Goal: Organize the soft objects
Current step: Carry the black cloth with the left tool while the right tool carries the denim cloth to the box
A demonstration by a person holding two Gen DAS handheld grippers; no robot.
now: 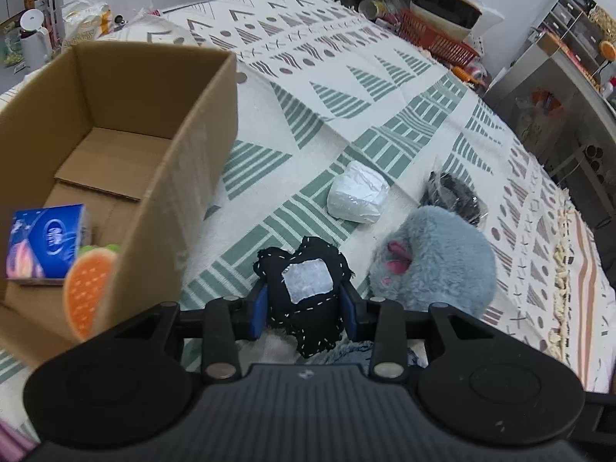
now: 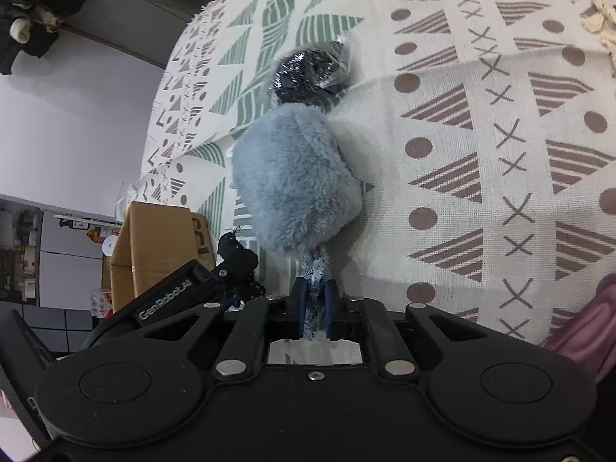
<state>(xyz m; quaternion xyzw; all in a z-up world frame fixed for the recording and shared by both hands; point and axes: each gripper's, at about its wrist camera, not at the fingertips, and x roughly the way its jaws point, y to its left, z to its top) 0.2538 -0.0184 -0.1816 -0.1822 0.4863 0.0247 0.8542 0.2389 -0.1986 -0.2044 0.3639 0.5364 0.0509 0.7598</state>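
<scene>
My left gripper [image 1: 304, 300] is shut on a black stitched soft toy [image 1: 308, 281] with a white patch, held just right of the open cardboard box [image 1: 184, 146]. Inside the box lie a blue tissue pack [image 1: 48, 240] and an orange plush [image 1: 88, 292]. A grey-blue furry plush [image 1: 435, 261] rests on the patterned blanket [image 1: 346, 77], with a white wrapped pack [image 1: 358, 192] and a black item in clear plastic [image 1: 456, 196] beyond it. My right gripper [image 2: 315, 302] is shut on a blue-and-white fabric strip [image 2: 317, 269] that leads under the plush [image 2: 296, 181]; whether the two are joined is hidden.
A red basket [image 1: 435, 38] and bottles crowd the blanket's far edge. A metal shelf unit [image 1: 558, 88] stands to the right, a white kettle [image 1: 34, 42] at the far left. Pink cloth [image 2: 585, 331] lies near my right gripper.
</scene>
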